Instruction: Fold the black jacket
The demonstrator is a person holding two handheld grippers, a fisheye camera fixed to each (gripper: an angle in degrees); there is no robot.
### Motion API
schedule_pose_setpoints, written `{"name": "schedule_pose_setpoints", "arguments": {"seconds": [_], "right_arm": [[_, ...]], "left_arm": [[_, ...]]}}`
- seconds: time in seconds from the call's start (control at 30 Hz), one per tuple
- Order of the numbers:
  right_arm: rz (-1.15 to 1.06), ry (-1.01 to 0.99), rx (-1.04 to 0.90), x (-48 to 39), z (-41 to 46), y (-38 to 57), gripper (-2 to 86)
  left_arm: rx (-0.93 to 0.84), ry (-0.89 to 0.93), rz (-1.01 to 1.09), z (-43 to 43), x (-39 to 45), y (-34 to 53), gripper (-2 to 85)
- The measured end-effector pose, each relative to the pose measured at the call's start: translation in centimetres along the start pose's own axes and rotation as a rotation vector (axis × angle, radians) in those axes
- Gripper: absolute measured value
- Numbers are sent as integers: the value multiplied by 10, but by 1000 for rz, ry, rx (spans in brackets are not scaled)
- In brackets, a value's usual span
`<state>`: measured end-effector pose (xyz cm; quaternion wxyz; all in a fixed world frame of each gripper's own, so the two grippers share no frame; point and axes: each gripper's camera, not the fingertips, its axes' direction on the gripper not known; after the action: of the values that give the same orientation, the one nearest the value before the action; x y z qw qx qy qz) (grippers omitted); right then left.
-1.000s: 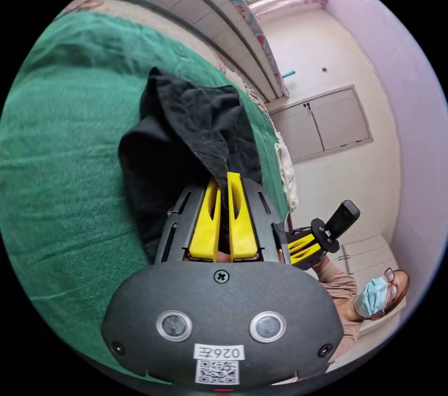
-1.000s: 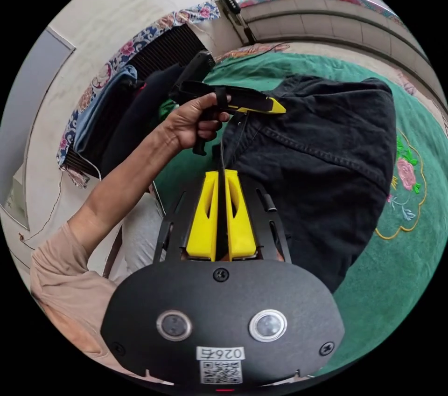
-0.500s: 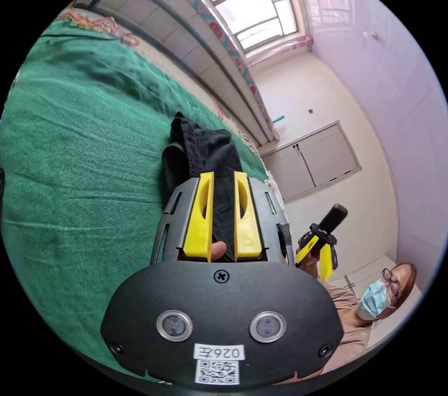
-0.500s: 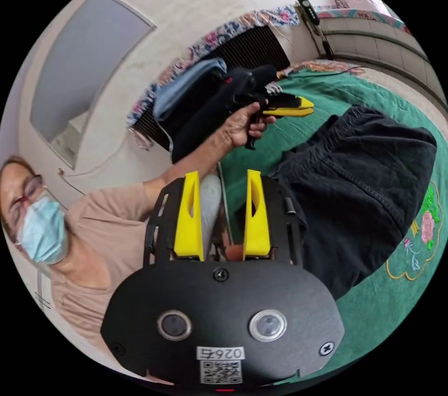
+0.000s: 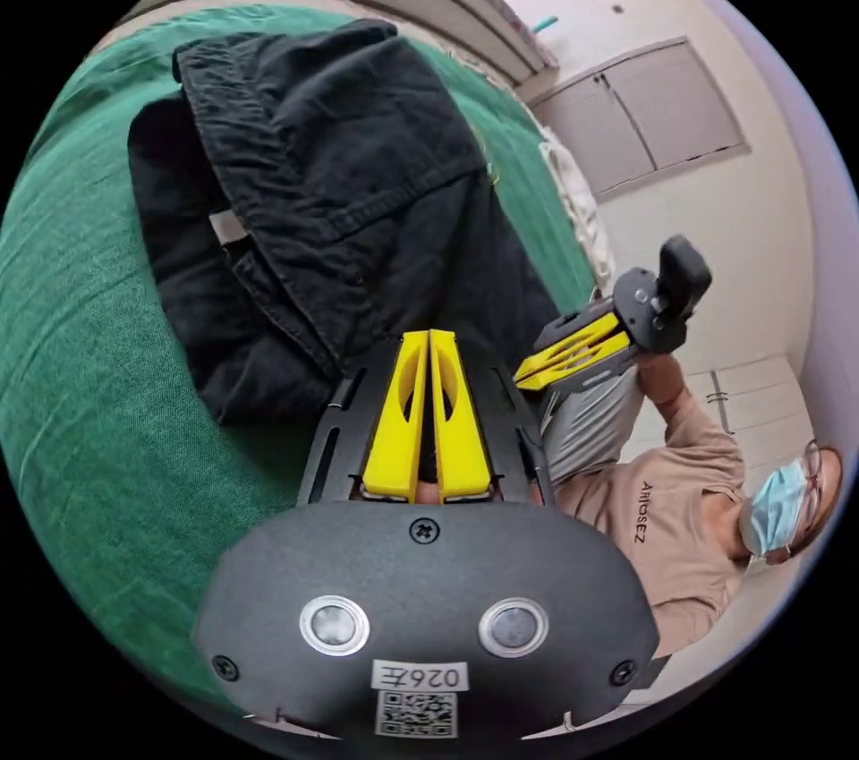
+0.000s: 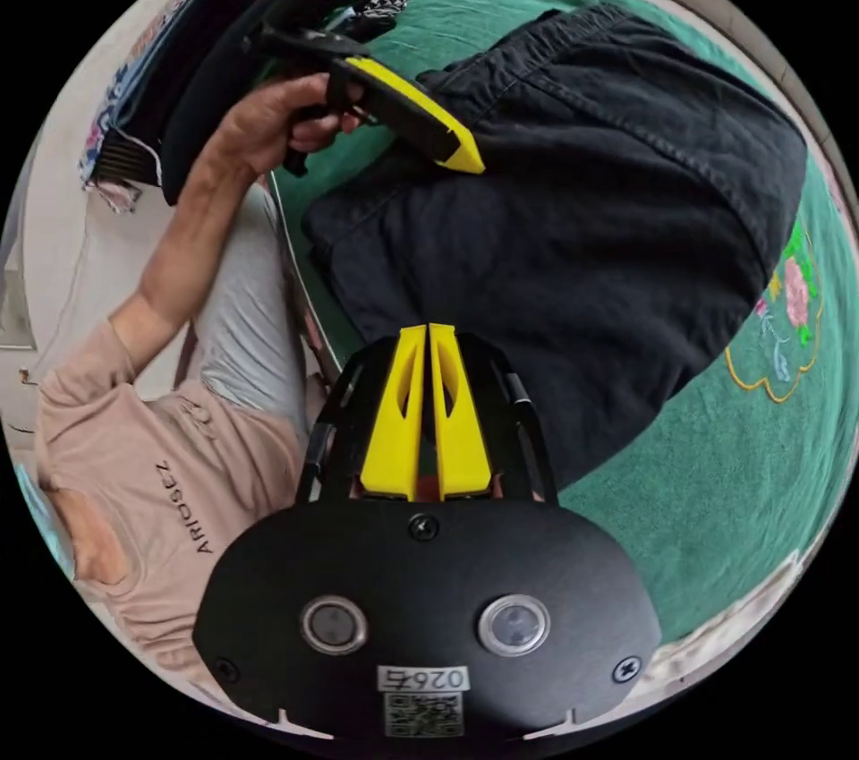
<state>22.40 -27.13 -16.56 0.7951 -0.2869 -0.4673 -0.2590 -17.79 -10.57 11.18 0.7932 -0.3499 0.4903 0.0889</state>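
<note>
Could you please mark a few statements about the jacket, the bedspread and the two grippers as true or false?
1. The black jacket lies on a green bedspread. True.
2. The right gripper has its jaws spread wide. False: the jaws are together.
3. The left gripper has its jaws together. True.
4. The bedspread is plain, with no decoration. False: embroidered flowers show beside the jacket.
5. The jacket hangs in the air between the grippers. False: it rests in a heap on the bedspread.
</note>
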Motion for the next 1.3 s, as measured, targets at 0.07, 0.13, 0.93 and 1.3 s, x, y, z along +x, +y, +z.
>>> {"name": "schedule_pose_setpoints", "arguments": {"seconds": [0.07,0.13,0.93,1.3], "right_arm": [[-61,95,2,-23,-9,-4,-8],[-92,121,31,-35,-22,-2,-9],[313,297,452,27,-94,59,-14],[240,-130,382,60,-50,80,-9]], "left_arm": [[121,-62,57,-21,33,2,-10],[223,-146,145,-37,68,5,-10],[502,-528,328,-59,222,-84,-9],[258,-838,277,70,184,-283,-10]]}}
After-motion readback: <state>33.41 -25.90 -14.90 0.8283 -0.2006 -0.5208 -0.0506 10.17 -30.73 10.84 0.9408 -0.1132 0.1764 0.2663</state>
